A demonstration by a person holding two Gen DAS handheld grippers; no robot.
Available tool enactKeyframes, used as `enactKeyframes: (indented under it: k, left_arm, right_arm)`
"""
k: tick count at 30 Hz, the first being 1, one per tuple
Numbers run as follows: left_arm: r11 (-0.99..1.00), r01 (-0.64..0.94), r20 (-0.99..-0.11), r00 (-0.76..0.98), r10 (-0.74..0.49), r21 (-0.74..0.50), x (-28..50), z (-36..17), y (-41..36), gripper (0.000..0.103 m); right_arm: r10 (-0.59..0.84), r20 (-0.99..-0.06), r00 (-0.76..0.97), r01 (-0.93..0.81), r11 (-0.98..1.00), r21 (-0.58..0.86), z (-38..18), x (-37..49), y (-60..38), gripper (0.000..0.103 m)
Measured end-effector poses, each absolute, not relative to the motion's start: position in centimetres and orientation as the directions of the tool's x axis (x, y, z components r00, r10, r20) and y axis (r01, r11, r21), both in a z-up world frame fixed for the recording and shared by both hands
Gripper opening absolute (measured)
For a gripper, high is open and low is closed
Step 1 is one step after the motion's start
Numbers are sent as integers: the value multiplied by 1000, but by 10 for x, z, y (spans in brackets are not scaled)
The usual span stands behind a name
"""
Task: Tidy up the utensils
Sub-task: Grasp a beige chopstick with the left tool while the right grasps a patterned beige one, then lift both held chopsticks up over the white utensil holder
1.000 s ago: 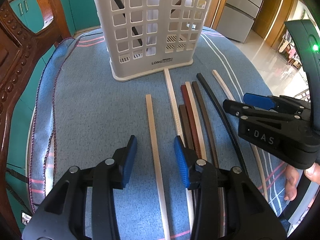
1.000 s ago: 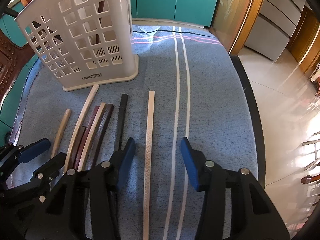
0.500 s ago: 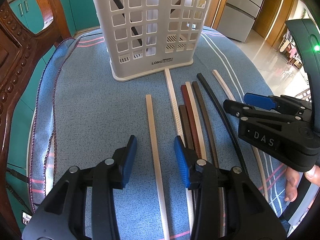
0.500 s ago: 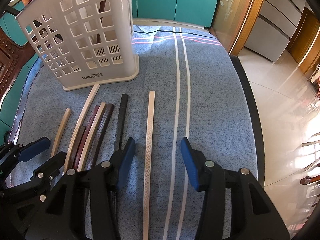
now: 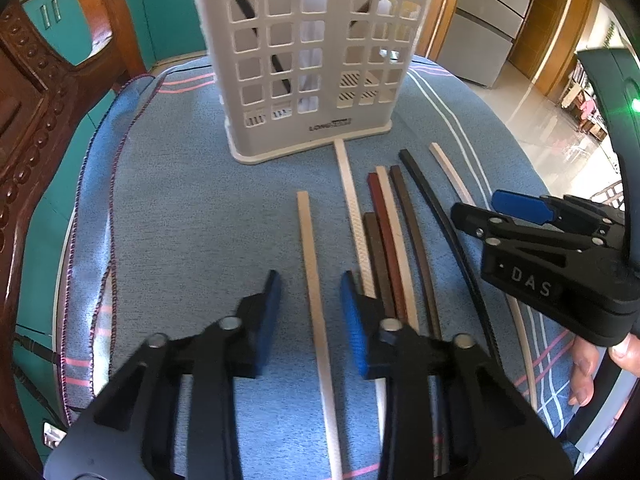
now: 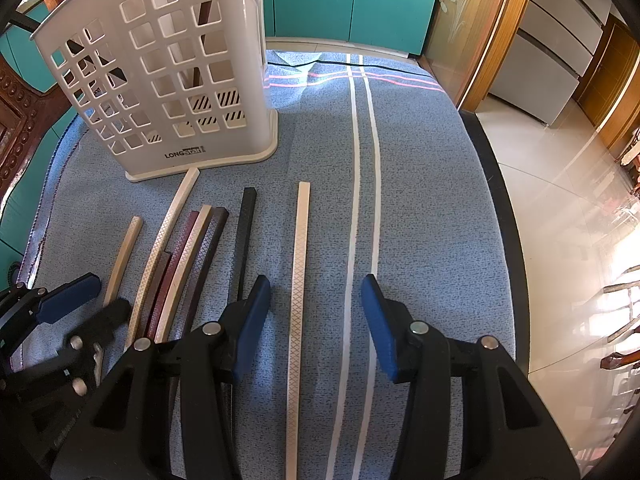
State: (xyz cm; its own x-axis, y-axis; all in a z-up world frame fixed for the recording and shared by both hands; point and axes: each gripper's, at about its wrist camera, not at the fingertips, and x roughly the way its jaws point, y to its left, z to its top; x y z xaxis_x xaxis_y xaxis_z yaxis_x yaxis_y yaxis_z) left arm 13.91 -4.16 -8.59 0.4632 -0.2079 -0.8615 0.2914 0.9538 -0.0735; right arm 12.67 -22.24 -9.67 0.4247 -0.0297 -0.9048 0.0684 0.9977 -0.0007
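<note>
Several chopsticks lie side by side on a blue cloth in front of a white slotted holder (image 5: 308,56), which also shows in the right wrist view (image 6: 172,80) with a few sticks inside. My left gripper (image 5: 310,304) is open, its jaws on either side of the leftmost cream chopstick (image 5: 314,280). My right gripper (image 6: 316,312) is open over the rightmost cream chopstick (image 6: 300,264). A cluster of cream, maroon, brown and black chopsticks (image 5: 396,236) lies between them. The right gripper also shows in the left wrist view (image 5: 500,216).
A carved wooden chair (image 5: 36,92) stands at the left edge of the table. The cloth's right edge (image 6: 500,216) drops to a tiled floor. White stripes (image 6: 364,184) run along the cloth to the right of the chopsticks.
My left gripper has moved forward and slightly lower along the leftmost cream chopstick; its image is blurred by motion. The right gripper has barely moved.
</note>
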Motion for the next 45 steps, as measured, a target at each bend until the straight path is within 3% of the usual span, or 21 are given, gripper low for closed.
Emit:
enactKeyframes:
  k: [4,7,9,10,28,39,42,45]
  left_arm:
    - [956,274,-862,455,-221,-101,142,-86,-35,9]
    - [957,272,-862,456,-223,-104,141,-85,-33,8]
    - [957,267,-860,457,-227,-110,141,-84,-33,8]
    - [958,265,-859,459,-227,-111,141,-83,-32,7]
    - [945,305,-794,542,-277,-121,121,-40,-19,7]
    - [893,379,-537,714,-450,-244,85,89,29,7]
    - [877,383,-404,782,-475,-289,80,134,45,7]
    - [884,325,-226,884,-410,-335,83,169,60,7]
  right_arm:
    - [-14,-903,429,53,999,10,-96,126,-220,41]
    - [4,-901,434,30,999,18,-95,125,-214,26]
    - [20,-900,435,18,999,31,-94,125,-212,9]
    - [29,-899,437,15,999,40,-94,125,-211,7]
    - [167,-810,562,-50,984,168,-37,98,-216,6]
    - [329,-546,771,-205,939,276,87,40,-241,6]
    - [358,-450,818,-239,924,300,125,33,-247,6]
    - [338,-368,866,-231,924,306,155,36,-253,6]
